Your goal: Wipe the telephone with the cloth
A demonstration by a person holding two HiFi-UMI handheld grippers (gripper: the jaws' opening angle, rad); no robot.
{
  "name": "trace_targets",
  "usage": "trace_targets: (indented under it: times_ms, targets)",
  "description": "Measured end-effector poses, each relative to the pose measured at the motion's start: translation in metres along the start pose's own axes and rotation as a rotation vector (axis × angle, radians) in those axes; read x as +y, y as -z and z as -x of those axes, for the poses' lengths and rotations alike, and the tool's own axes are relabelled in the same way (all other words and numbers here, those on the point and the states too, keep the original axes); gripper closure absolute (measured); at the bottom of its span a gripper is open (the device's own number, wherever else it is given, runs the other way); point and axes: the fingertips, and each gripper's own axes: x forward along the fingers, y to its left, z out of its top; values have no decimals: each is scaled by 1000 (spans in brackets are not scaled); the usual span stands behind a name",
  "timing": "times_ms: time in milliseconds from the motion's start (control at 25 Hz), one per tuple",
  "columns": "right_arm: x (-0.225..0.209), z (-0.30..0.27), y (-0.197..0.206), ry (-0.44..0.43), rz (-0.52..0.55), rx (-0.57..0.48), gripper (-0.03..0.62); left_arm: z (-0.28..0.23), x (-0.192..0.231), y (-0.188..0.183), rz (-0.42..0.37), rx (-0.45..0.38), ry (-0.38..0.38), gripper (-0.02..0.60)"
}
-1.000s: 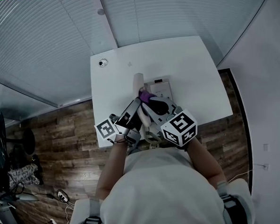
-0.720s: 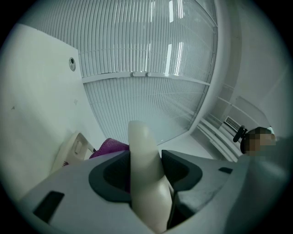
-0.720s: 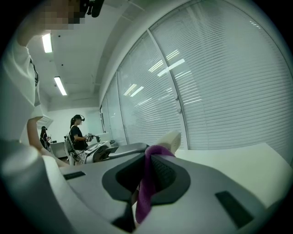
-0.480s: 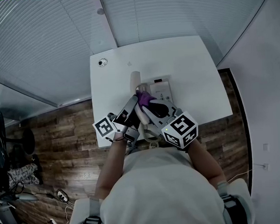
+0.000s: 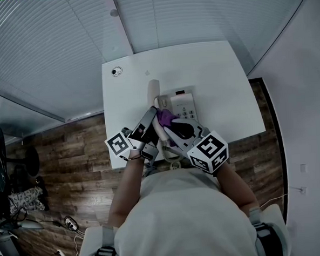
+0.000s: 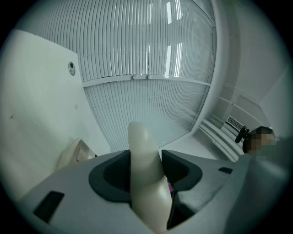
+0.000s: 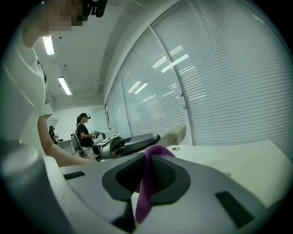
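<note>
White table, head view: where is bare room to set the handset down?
Bare: the white table on its right, between the cream telephone base and the right edge; the far strip right of the small round fitting. Crowded: the near middle, where the left gripper, right gripper, cream handset and purple cloth bunch.

The right hand-held gripper [image 5: 167, 121] hides the telephone's [image 5: 183, 102] near half (in the head view).

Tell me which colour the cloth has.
The cloth is purple; the right gripper view shows it best.
</note>
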Motion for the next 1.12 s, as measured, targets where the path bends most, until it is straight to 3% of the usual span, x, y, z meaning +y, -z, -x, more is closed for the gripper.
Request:
trace_targets:
  times_ms: [1120]
  targets:
    - [6,23,29,-9,-50,68,551,-11,2,-20,7,-35,23,354]
